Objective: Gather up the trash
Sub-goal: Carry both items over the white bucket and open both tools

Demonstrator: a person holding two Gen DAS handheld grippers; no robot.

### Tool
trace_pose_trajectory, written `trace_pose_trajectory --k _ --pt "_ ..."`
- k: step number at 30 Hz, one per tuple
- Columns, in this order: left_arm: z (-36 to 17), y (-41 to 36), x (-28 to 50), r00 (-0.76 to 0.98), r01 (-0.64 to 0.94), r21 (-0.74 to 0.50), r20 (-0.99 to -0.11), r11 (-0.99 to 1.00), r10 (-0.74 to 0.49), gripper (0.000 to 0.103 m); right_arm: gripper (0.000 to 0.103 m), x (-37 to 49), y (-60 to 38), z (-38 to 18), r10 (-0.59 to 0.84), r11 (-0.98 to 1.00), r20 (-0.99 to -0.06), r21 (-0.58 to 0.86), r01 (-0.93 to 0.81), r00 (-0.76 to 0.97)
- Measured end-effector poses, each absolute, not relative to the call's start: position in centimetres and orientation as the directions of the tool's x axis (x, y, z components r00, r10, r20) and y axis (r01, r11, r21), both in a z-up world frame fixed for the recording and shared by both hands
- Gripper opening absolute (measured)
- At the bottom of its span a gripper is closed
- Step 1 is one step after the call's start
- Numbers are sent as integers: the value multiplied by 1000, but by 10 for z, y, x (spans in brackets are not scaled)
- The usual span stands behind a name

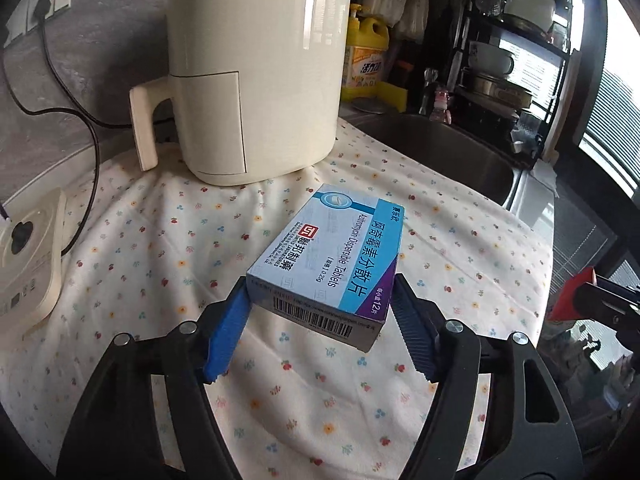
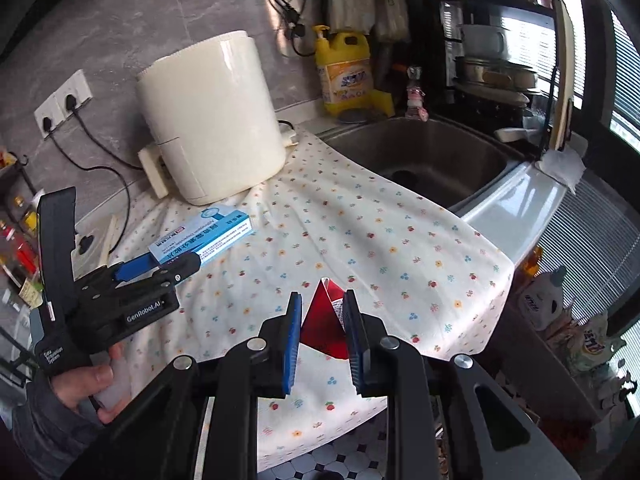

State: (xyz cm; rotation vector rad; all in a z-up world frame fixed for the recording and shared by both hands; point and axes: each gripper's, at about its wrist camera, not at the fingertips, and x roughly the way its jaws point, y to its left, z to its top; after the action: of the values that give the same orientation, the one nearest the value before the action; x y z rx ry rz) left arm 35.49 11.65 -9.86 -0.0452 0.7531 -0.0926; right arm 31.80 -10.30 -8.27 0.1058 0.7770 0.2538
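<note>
A blue and white medicine box (image 1: 332,264) lies between the blue pads of my left gripper (image 1: 320,300), whose jaws are shut on its near end; the box seems raised a little off the flowered cloth (image 1: 160,248). The right wrist view shows the same box (image 2: 202,238) held by the left gripper (image 2: 156,264). My right gripper (image 2: 322,316) is shut on a red folded wrapper (image 2: 324,324) above the cloth's front edge. The wrapper also shows at the right edge of the left wrist view (image 1: 570,294).
A cream air fryer (image 1: 256,72) stands behind the box. A power strip (image 1: 28,248) and cable lie at the left. A steel sink (image 2: 424,156), a yellow detergent bottle (image 2: 346,72) and a dish rack (image 2: 492,64) are at the back right. The counter edge (image 2: 516,208) drops off at the right.
</note>
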Motion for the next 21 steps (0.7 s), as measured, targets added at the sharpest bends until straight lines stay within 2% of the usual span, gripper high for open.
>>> trace_pose_trajectory --k 9,15,21 --pt "-63 93 292 776 -33 -81 -630 996 -26 70 21 278 -125 -58 355 934 -631 199 -298 690" --pt "-51 59 258 790 -32 -74 -612 997 -20 70 21 245 -165 -47 370 928 -608 207 -309 703" --pt "-52 13 230 791 8 -76 -610 997 -53 70 21 212 -213 -56 344 939 -624 207 -276 702"
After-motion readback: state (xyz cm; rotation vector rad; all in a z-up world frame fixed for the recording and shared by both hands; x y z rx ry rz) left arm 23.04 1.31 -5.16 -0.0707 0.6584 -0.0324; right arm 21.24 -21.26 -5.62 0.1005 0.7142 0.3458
